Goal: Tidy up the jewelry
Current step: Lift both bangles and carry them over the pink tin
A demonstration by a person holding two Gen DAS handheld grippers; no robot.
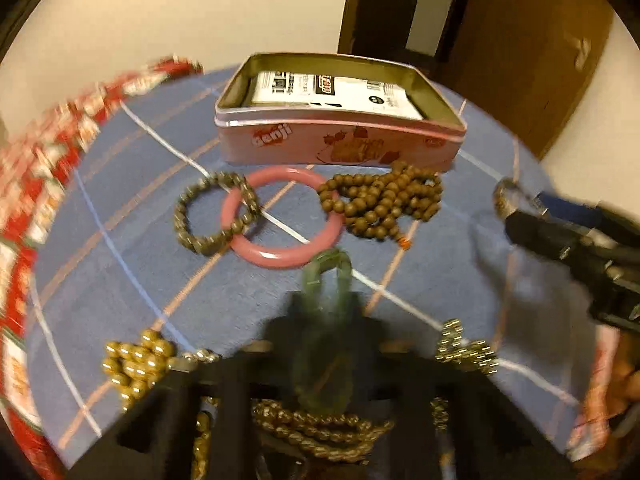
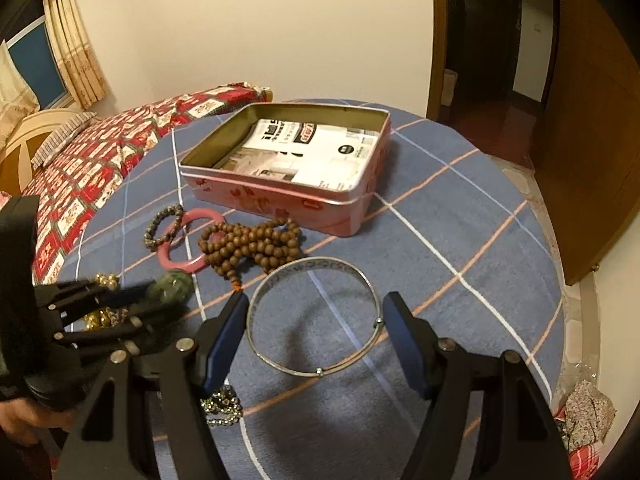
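Blue checked tablecloth (image 2: 460, 216) (bed (image 2: 80, 168) behind), left gripper (image 1: 326, 300) clamping green bangle (image 1: 326, 276), right gripper (image 2: 316, 320) spread.

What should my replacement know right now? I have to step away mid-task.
Left tongs: shut on the green bangle, lifted over the table.
Right tongs: open, straddling the silver bangle, not gripping.
Pink tin: holds only a printed packet; no jewelry in it.
Pink bangle, grey bead bracelet, brown bead necklace lie before the tin; gold beads nearer.
Left: everything.
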